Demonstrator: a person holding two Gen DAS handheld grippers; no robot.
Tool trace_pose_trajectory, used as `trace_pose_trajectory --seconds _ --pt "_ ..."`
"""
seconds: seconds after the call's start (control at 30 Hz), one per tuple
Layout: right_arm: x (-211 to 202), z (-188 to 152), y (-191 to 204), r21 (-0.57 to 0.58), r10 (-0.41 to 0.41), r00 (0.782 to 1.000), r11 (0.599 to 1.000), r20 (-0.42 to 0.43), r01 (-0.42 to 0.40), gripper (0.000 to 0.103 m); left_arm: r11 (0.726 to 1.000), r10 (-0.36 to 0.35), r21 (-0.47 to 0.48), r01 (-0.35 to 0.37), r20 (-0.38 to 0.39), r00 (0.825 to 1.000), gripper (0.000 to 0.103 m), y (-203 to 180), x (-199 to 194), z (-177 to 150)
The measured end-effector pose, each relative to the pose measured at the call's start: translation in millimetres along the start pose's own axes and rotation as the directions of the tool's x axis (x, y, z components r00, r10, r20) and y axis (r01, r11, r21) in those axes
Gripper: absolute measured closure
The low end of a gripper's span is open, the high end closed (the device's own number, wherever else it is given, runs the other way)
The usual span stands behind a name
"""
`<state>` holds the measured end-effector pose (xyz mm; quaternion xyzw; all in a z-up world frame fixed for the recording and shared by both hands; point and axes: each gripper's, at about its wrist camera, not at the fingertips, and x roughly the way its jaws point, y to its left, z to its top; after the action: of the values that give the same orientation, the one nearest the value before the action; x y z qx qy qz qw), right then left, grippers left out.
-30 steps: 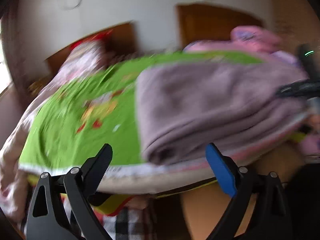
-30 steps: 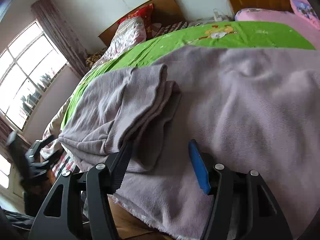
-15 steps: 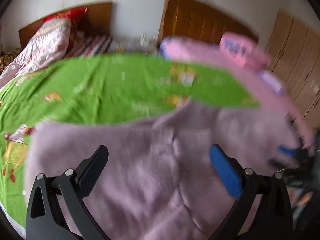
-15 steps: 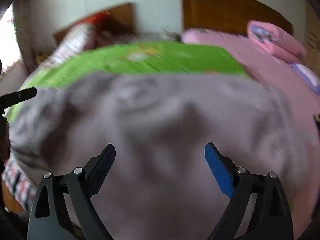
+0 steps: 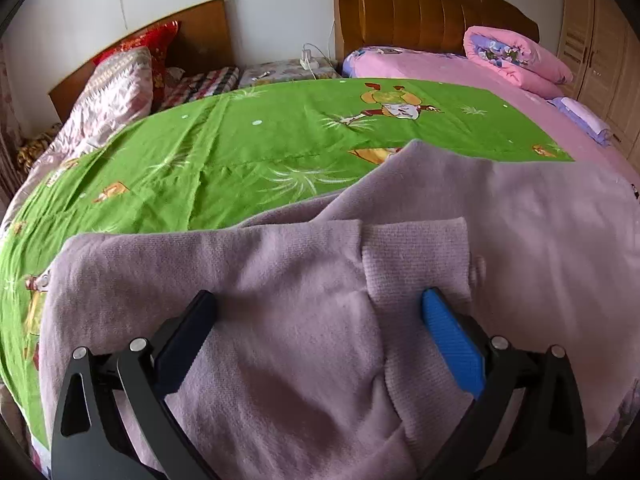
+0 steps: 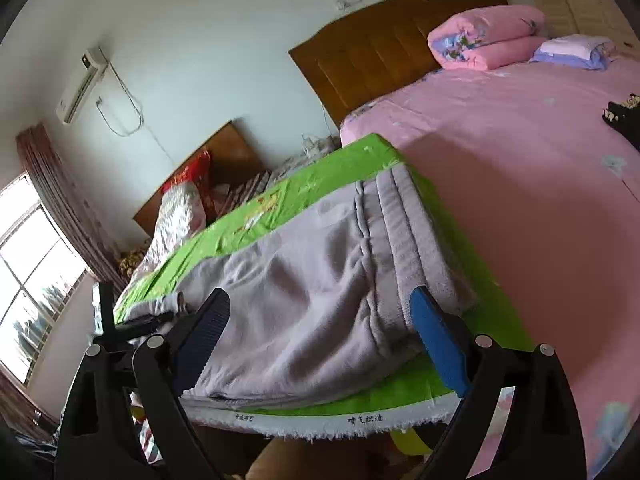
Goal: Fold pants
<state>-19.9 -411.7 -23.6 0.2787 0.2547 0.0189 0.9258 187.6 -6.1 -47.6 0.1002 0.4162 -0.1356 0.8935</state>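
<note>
Pale mauve knitted pants (image 5: 304, 304) lie folded over on a green cartoon-print sheet (image 5: 248, 148). A ribbed cuff (image 5: 416, 264) lies on top near the middle. My left gripper (image 5: 316, 312) is open and hovers just above the pants, holding nothing. In the right wrist view the pants (image 6: 320, 280) lie with the ribbed waistband (image 6: 416, 232) at the right end. My right gripper (image 6: 320, 312) is open and empty, near the front edge of the pants. The left gripper (image 6: 132, 324) shows at the far left end.
A pink bed (image 6: 520, 152) with folded pink quilts (image 6: 484, 36) lies to the right. Pillows (image 5: 120, 80) and wooden headboards (image 5: 420, 4) stand at the back. The sheet's frayed white edge (image 6: 320, 420) marks the front. A window (image 6: 32, 272) is at left.
Both grippers have swung round and pulled back. The left now looks over the pants from above; the right now views them from the waistband end. The pants lie flatter on the sheet.
</note>
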Motion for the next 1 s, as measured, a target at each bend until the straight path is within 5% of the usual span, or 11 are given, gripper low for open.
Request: trace_pose_trajectory --seconds 0.13,0.27,0.43,0.53,0.7,0.73,0.8,0.87,0.93,1.0 --pt "27 2 60 -0.140 0.062 0.997 0.988 -0.053 -0.069 0.014 1.000 0.011 0.003 -0.011 0.007 1.000 0.001 -1 -1 0" --pt "74 -1 115 -0.321 -0.060 0.991 0.947 -0.122 0.018 0.014 1.000 0.003 -0.001 -0.003 0.004 1.000 0.001 0 -1 0" --pt "106 -10 98 -0.311 -0.179 0.964 0.944 -0.196 0.112 0.014 1.000 0.001 0.000 -0.001 0.013 1.000 0.001 0 -3 -3" --pt "112 -24 73 -0.315 -0.283 0.929 0.927 -0.239 0.202 0.015 1.000 0.000 -0.001 0.000 0.014 1.000 0.001 -1 -3 -3" --pt "104 -21 69 -0.225 -0.240 0.936 0.957 -0.256 0.184 0.014 1.000 0.002 -0.004 -0.002 0.019 1.000 0.001 -1 -6 -3" --pt "104 -16 71 -0.163 -0.197 0.943 0.974 -0.269 0.157 0.014 1.000 0.000 -0.013 0.000 0.032 0.999 0.001 1 -10 -4" --pt "112 -8 87 0.001 0.043 0.945 0.999 -0.325 -0.045 0.014 0.996 -0.042 -0.070 0.050 0.102 0.994 0.002 12 -30 -9" --pt "129 -11 114 0.051 0.203 0.893 0.979 -0.403 -0.199 0.014 0.971 -0.155 -0.154 0.181 0.162 0.974 0.002 32 -55 -20" --pt "149 -15 137 0.065 0.263 0.846 0.962 -0.464 -0.264 0.014 0.945 -0.190 -0.227 0.236 0.204 0.960 0.002 55 -73 -33" --pt "179 -23 157 0.115 0.314 0.773 0.946 -0.552 -0.302 0.014 0.936 -0.176 -0.265 0.231 0.218 0.960 0.002 72 -85 -45"
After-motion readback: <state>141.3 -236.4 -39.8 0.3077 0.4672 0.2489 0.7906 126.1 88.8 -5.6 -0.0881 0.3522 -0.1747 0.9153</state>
